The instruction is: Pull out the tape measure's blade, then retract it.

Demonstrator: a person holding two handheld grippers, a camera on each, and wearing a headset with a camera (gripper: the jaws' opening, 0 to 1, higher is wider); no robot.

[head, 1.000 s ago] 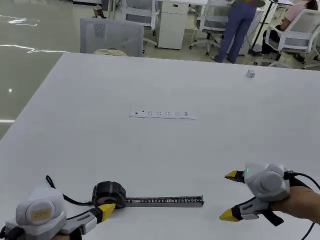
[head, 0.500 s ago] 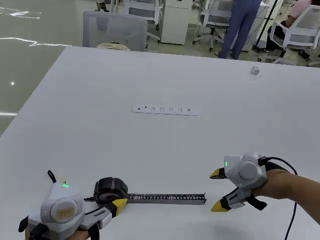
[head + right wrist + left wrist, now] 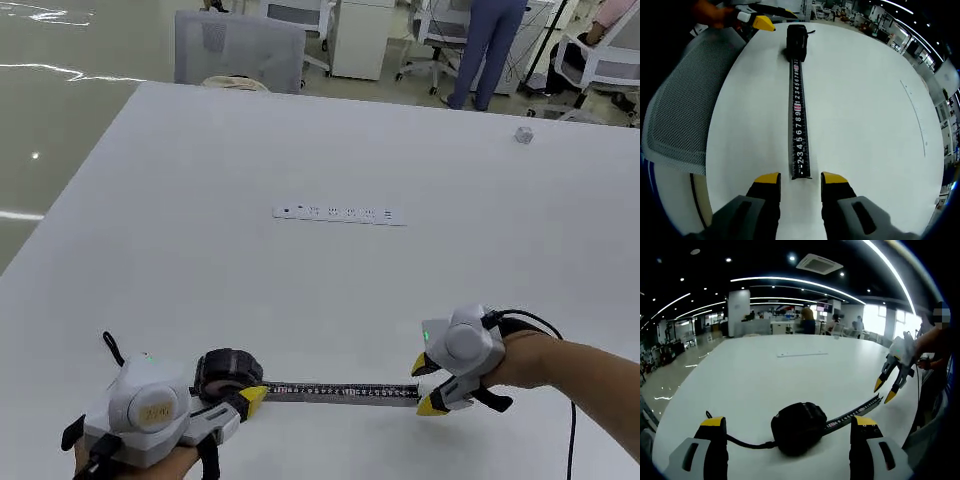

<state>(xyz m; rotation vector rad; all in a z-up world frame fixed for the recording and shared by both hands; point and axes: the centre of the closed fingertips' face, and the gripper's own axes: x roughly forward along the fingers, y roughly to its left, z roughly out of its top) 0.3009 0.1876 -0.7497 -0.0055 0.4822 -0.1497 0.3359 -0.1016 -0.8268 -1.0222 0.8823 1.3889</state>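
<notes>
The black, round-cased tape measure point(image 3: 228, 372) sits at the lower left of the head view on the wide white bench point(image 3: 330, 290). Its dark steel blade with printed numbers point(image 3: 340, 391) lies flat on the bench, running from the case towards the lower right. So the first half of the task looks partly or wholly done — a fair stretch of blade is out — while the retracting is not yet done.

The left claw point(image 3: 789, 421) is released. In the left gripper view its two yellow-tipped jaws stand wide, one on either side of the case, with bench showing between each jaw and the case. It straddles the body without clamping it. A thin black wrist cord point(image 3: 747, 443) trails from the case towards the jaw at the lower left of that view.

The right claw point(image 3: 800, 178) is also released. In the right gripper view the blade's free end lies at the bottom centre, just ahead of the gap between the jaws — close to the tips but not pinched by them. Whether it touches a jaw I cannot tell.

With the blade end free and the case unheld, what is left, as I judge it, is either a further pull or letting the blade run back into the case. A long white power strip point(image 3: 340, 214) lies well apart at mid-frame in the head view.
</notes>
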